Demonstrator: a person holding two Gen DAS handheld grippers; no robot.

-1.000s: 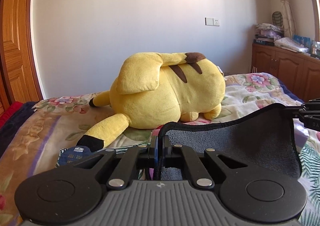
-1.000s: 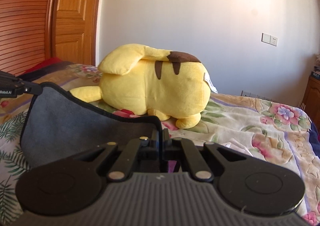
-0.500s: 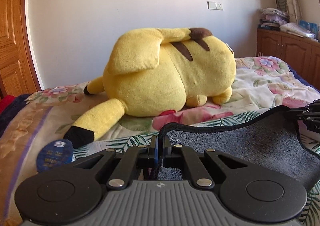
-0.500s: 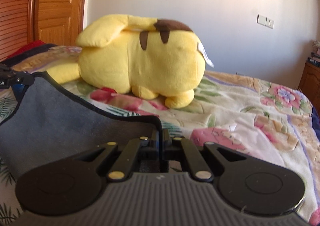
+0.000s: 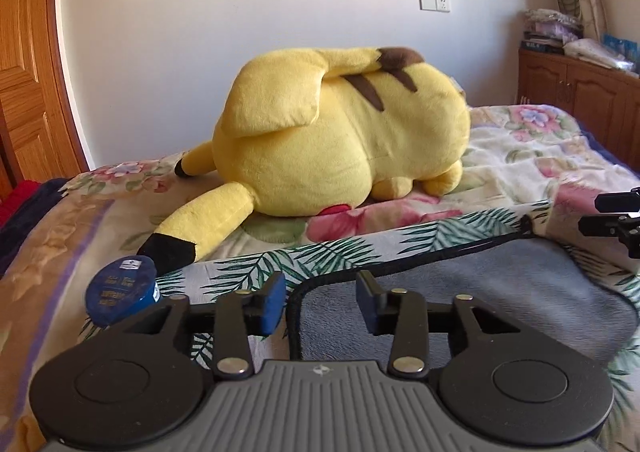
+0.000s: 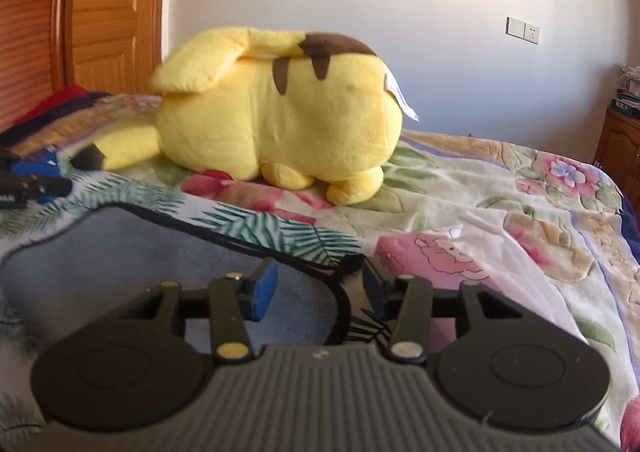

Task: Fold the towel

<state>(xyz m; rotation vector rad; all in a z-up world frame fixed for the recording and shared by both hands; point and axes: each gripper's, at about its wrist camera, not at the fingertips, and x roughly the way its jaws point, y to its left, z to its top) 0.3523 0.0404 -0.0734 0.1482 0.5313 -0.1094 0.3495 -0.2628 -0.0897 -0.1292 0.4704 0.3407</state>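
Note:
The towel [image 5: 500,292] is grey on its upper face, with a black hem and a palm-leaf print on the other side. It lies flat on the bed, folded over. My left gripper [image 5: 320,304] is open, its blue pads on either side of the towel's near left corner, not gripping it. My right gripper [image 6: 316,288] is open over the towel's [image 6: 120,264] near right corner. The right gripper's tip shows at the right edge of the left wrist view [image 5: 616,219]; the left gripper's tip shows at the left edge of the right wrist view [image 6: 28,183].
A large yellow plush toy [image 5: 340,135] lies on the floral bedspread [image 5: 520,155] just behind the towel. A round blue tin [image 5: 122,290] sits left of the left gripper. A wooden door [image 6: 108,11] is at the left, a wooden cabinet [image 5: 580,91] at the right.
Both grippers carried the towel's edge forward and down onto the bed, then opened and let go. The towel now lies flat, no longer held up.

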